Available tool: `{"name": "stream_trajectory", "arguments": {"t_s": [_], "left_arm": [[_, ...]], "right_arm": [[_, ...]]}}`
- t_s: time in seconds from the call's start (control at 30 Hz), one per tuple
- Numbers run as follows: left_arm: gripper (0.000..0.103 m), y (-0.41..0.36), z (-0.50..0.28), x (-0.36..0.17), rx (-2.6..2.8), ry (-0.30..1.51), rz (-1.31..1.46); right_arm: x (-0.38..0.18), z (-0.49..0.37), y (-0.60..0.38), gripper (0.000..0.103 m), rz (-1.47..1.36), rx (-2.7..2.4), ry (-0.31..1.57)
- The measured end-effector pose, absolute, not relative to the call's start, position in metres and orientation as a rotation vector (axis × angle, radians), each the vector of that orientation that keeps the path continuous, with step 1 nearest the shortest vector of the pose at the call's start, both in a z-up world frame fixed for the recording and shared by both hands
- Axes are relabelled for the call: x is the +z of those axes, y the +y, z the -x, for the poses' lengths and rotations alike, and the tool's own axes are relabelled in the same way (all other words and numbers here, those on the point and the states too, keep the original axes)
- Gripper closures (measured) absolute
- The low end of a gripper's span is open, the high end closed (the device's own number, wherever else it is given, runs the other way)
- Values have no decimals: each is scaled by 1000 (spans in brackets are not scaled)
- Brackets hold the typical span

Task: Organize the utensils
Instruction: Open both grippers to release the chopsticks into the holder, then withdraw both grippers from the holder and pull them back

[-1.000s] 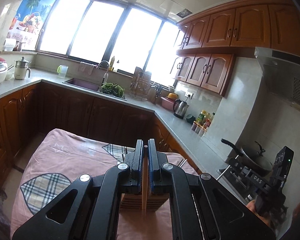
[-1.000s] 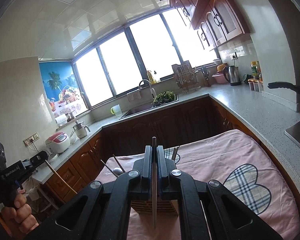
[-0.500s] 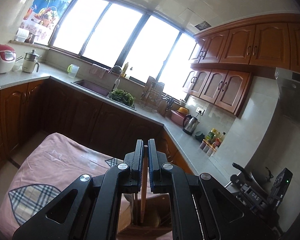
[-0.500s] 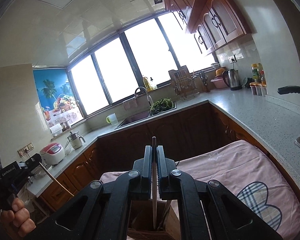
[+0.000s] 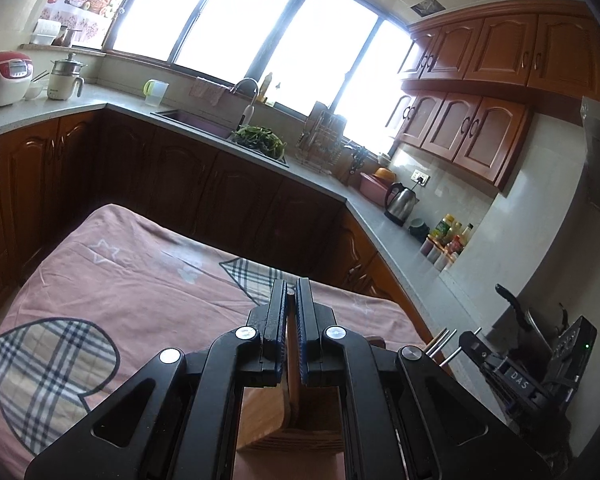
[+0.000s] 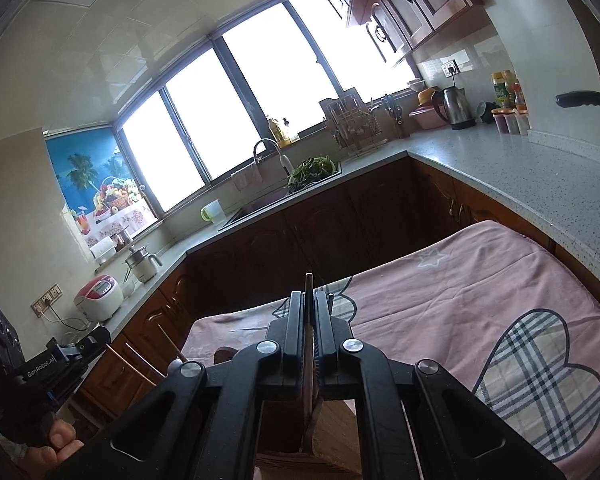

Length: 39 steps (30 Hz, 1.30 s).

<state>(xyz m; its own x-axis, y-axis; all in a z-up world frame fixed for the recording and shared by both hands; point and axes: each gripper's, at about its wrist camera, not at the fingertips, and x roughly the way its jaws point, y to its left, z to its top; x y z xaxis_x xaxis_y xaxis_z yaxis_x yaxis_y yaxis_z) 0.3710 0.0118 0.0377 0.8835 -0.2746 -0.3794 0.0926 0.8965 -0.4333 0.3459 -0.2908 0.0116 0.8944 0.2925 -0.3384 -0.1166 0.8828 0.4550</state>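
Left gripper (image 5: 291,308) clamped a wooden chopstick (image 5: 291,376); right gripper (image 6: 309,312) clamped a dark chopstick (image 6: 308,344), both over the wooden holder (image 5: 276,428).

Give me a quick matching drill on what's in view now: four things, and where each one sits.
Things:
1. kettle
2. rice cooker
3. wooden holder
4. leafy greens

Places:
A. on the pink cloth, below the left hand-held gripper
B. at the sink
C. far left counter, beside a small white pot
D. counter by the wall socket, next to a pink tub

Pairs: 1-D, 2-C, 3-A, 4-B
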Motion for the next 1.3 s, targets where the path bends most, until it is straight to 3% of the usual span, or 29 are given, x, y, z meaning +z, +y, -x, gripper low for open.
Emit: {"name": "stream_trajectory", "arguments": {"t_s": [0.57, 0.7, 0.9, 1.03, 1.23, 1.27, 1.3], "left_arm": [[99, -1, -378, 26, -223, 498, 364], [98, -1, -379, 26, -225, 506, 354], [81, 1, -379, 24, -209, 516, 358], [78, 2, -378, 24, -206, 518, 357], [61, 2, -372, 25, -196, 509, 343], [54, 2, -371, 25, -190, 510, 339], [36, 2, -370, 25, -178, 513, 336]], "right_arm": [[-1, -353, -281, 99, -437, 238, 476], [-2, -355, -282, 94, -437, 238, 480], [-2, -354, -281, 91, -440, 239, 480], [-2, -353, -282, 86, -443, 229, 482], [-2, -350, -288, 53, -459, 222, 471], [-2, -349, -288, 46, -461, 224, 469], [-2, -348, -289, 33, -462, 224, 468]]}}
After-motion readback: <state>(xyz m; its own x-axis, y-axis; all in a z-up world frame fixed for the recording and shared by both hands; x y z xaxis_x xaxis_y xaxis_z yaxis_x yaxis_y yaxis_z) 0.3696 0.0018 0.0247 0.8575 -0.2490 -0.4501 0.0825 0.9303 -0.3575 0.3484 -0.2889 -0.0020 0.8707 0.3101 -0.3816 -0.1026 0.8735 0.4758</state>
